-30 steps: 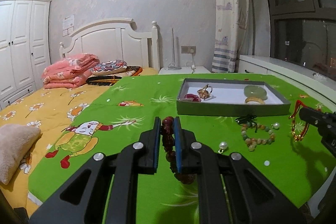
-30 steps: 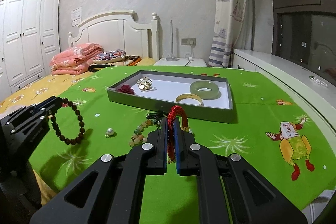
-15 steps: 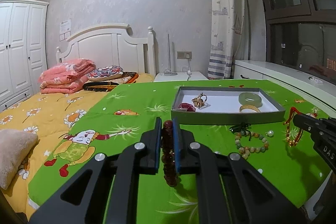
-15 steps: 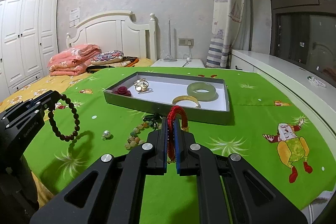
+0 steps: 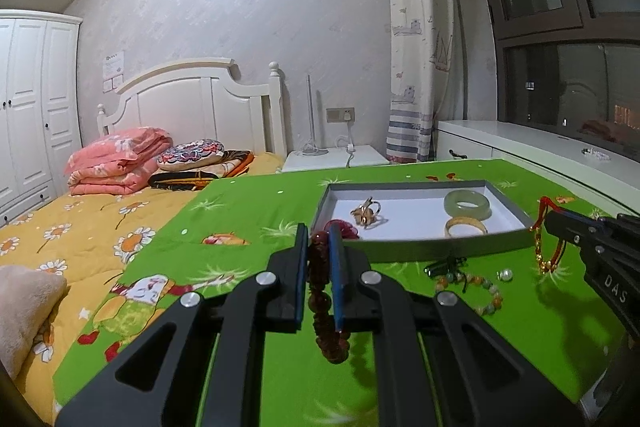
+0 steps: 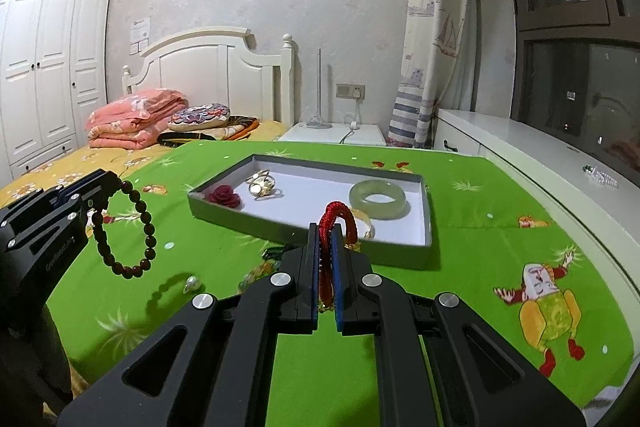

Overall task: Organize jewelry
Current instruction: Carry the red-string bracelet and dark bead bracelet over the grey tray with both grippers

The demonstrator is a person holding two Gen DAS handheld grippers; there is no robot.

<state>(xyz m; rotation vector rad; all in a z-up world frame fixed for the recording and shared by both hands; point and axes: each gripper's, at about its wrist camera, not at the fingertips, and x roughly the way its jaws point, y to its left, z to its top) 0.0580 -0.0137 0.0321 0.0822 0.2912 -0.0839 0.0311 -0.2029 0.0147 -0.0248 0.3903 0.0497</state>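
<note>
My left gripper (image 5: pixel 319 239) is shut on a dark red bead bracelet (image 5: pixel 322 301), which hangs above the green cloth; it also shows in the right wrist view (image 6: pixel 124 231). My right gripper (image 6: pixel 325 235) is shut on a red cord bracelet (image 6: pixel 338 223) with gold beads; it also shows in the left wrist view (image 5: pixel 546 243). The grey tray (image 6: pixel 312 227) holds a jade bangle (image 6: pixel 378 203), a gold bangle (image 5: pixel 466 227), gold rings (image 6: pixel 262 185) and a red rose piece (image 6: pixel 225 195). Both grippers are just in front of the tray.
A mixed bead bracelet (image 5: pixel 474 287) with a dark cord and loose pearls (image 6: pixel 193 282) lie on the green cloth (image 6: pixel 480 227) in front of the tray. A bed with pink quilts (image 5: pixel 116 167) is to the left, a white window ledge (image 6: pixel 540 155) to the right.
Both grippers have risen and moved closer to the tray, each still holding its bracelet. The dark bead bracelet hangs higher above the cloth.
</note>
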